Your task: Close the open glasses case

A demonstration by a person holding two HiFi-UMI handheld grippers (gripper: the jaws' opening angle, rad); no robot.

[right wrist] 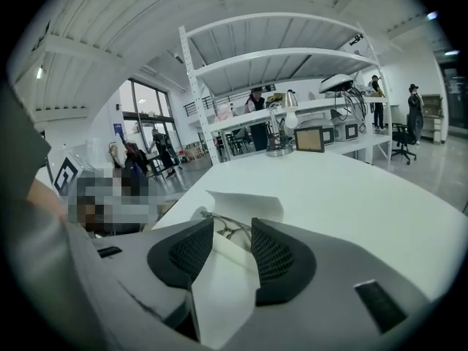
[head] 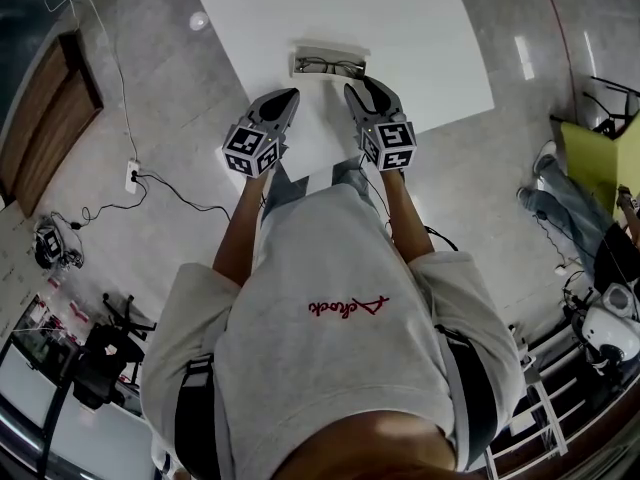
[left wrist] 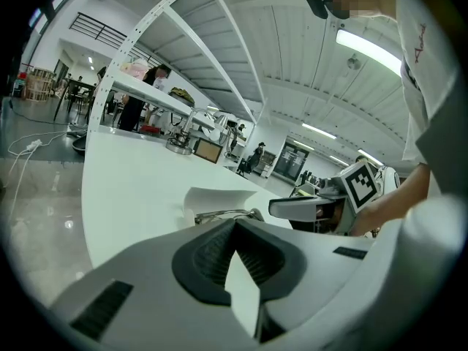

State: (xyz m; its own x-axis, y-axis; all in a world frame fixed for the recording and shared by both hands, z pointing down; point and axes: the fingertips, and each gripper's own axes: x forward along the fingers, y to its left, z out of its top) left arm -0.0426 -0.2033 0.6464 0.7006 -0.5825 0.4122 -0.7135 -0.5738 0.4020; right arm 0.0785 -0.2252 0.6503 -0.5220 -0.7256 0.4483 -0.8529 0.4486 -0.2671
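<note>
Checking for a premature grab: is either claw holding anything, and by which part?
Nothing is held. Left claw shut, empty; right claw open near the glasses case, not gripping it.

The table (head: 420,28) is white, smooth, low sheen. The glasses case (head: 330,50) is white and matt. The glasses (head: 330,66) have a thin dark frame, apparently metal. The left gripper (head: 291,95) and right gripper (head: 353,90) have grey matt plastic shells; the pads (right wrist: 274,258) are black and finely ribbed. The floor (head: 150,118) is glossy polished stone. The sweatshirt (head: 330,258) is grey cloth.
</note>
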